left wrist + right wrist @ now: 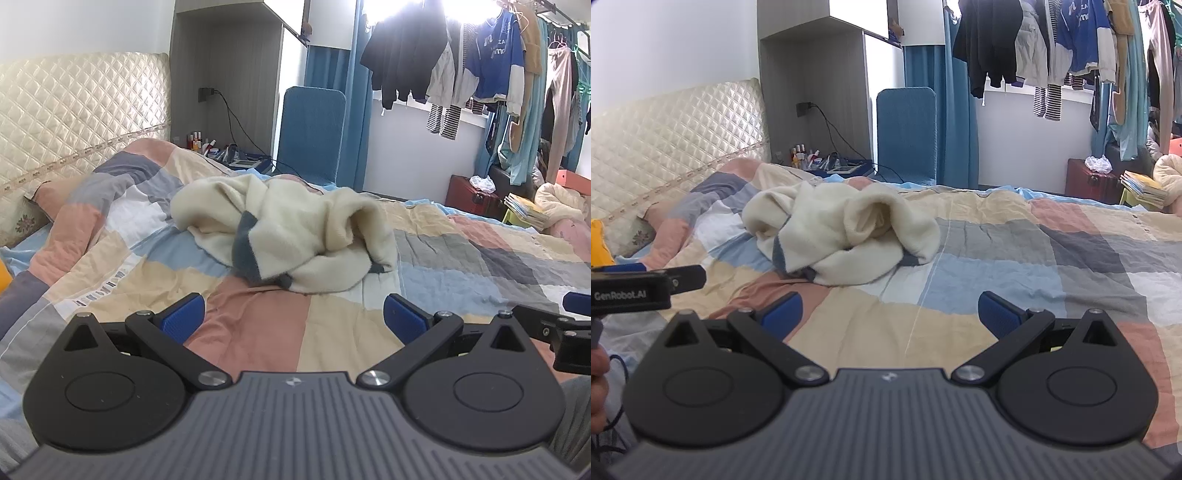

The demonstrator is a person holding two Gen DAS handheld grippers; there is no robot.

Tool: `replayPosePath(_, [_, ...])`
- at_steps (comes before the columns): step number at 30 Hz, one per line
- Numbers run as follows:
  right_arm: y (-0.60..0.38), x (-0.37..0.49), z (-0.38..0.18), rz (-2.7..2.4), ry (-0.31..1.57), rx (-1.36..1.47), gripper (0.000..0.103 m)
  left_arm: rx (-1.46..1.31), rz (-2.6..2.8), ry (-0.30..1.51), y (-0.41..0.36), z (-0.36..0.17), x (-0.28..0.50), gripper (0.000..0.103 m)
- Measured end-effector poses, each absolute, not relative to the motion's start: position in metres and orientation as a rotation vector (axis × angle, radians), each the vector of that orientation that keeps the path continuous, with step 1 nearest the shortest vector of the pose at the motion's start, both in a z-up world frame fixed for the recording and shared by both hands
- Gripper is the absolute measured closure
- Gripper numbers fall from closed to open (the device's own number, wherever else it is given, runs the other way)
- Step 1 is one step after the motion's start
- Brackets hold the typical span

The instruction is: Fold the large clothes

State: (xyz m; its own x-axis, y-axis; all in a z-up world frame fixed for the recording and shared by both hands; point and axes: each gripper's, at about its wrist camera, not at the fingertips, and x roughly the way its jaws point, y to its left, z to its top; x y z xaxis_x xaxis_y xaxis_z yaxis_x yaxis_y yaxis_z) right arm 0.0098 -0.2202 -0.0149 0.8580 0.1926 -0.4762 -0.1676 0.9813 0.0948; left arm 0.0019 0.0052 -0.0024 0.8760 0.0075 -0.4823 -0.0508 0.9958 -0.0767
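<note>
Cream fleece garment (295, 229) with slate-blue patches, crumpled mid-bed. Patchwork quilt (258, 332) beneath in salmon pink, beige, pale blue, grey and white blocks. Ivory diamond-quilted headboard (74, 110) at far left. Teal-blue chair (314, 133) and matching blue curtains (960, 110) far behind. Hanging at far right: black top (402, 55), royal-blue shirt with white lettering (495, 55), navy-and-white striped sleeves (443, 118). Dark red box (1093, 181) at right. Blue pads (183, 317) on black left gripper (293, 317); same on right gripper (890, 317).
</note>
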Motion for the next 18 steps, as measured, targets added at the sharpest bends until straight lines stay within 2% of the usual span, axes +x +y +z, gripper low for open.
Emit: replayPosePath(18, [-0.2275, 0.0021, -0.0139, 0.197, 0.518, 0.083, 0.000, -0.085, 0.028, 0.502, -0.0002, -0.0054, -0.0042, 0.000])
